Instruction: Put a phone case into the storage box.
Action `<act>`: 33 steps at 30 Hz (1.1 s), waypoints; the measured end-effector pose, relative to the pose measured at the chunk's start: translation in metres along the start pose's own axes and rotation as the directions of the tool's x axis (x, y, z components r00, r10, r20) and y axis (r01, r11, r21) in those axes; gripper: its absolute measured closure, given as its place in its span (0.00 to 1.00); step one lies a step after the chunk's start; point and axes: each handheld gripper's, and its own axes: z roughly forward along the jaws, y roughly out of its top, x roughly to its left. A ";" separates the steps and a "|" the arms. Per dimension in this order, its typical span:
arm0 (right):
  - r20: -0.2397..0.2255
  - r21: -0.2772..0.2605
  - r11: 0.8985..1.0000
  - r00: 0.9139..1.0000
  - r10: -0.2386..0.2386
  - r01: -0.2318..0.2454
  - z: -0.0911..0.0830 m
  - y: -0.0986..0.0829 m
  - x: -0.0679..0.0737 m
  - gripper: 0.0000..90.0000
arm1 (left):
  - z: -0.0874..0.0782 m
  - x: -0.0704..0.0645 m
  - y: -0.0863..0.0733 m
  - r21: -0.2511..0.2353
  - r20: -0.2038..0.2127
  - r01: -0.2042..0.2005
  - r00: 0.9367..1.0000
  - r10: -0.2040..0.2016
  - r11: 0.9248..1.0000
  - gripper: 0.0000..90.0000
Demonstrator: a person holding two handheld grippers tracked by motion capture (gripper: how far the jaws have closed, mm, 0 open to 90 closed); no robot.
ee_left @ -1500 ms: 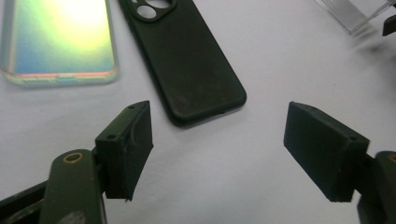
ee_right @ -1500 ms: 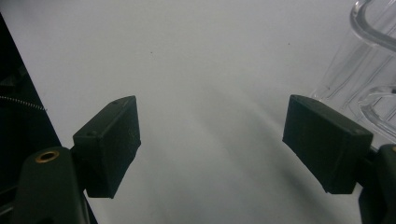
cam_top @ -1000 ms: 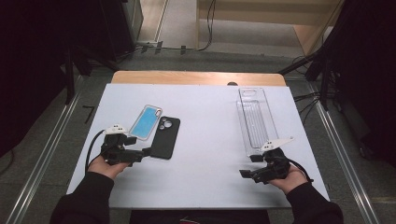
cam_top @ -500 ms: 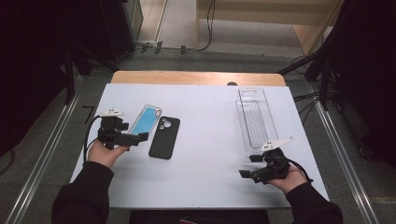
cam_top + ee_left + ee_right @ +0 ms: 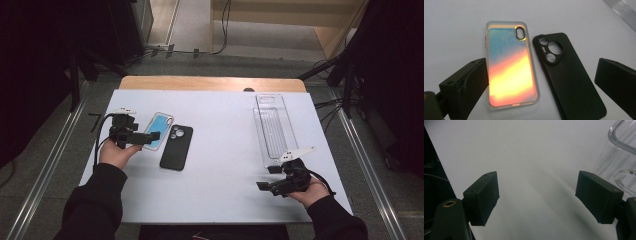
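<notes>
Now two phone cases (image 5: pixel 510 65), one clear tray (image 5: pixel 274 127), two tools wide open.

Black phone case (image 5: pixel 571 77): lower end cut by frame edge in left gripper view. Clear tray (image 5: pixel 617 157): mostly cropped in right gripper view. Iridescent case (image 5: pixel 158 129): near end hidden behind left gripper (image 5: pixel 150 136) in high view.

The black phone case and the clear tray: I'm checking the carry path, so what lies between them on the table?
Nothing: in the high view, bare white table separates the black phone case from the clear tray.
</notes>
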 end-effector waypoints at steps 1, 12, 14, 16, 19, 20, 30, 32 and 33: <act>0.000 -0.001 1.000 1.000 0.002 -0.002 0.000 0.000 0.000 0.19 | 0.002 0.001 0.001 0.000 -0.002 0.005 1.000 -0.005 1.000 0.00; -0.002 0.003 1.000 1.000 0.000 0.000 0.000 0.000 0.001 0.19 | 0.025 0.008 0.017 -0.002 -0.046 -0.003 0.999 0.003 1.000 0.00; -0.002 0.002 1.000 1.000 0.000 0.000 0.000 0.000 0.001 0.19 | 0.030 0.009 0.020 -0.001 -0.046 0.005 0.999 -0.006 1.000 0.00; -0.002 0.002 1.000 1.000 -0.002 0.002 0.000 0.000 0.000 0.19 | 0.036 0.011 0.021 0.000 -0.055 0.007 0.998 -0.007 1.000 0.00; -0.003 0.004 1.000 1.000 0.000 0.000 0.000 0.000 0.001 0.19 | 0.042 0.013 0.021 -0.001 -0.062 0.007 0.998 -0.007 1.000 0.00; -0.003 0.004 1.000 1.000 -0.001 0.001 0.000 0.000 0.001 0.19 | 0.043 0.014 0.021 -0.003 -0.063 0.006 0.998 -0.006 1.000 0.00; -0.001 0.003 1.000 1.000 -0.002 0.002 0.000 0.000 0.001 0.19 | 0.054 0.017 0.015 0.022 -0.076 0.004 0.997 -0.002 1.000 0.00; -0.002 0.002 1.000 1.000 -0.002 0.002 0.000 0.000 0.000 0.19 | 0.056 0.018 0.014 0.025 -0.085 0.003 0.996 -0.001 1.000 0.00; -0.002 0.001 1.000 1.000 0.000 0.000 0.000 0.000 0.001 0.19 | 0.057 0.018 0.013 0.025 -0.083 0.003 0.997 -0.001 1.000 0.01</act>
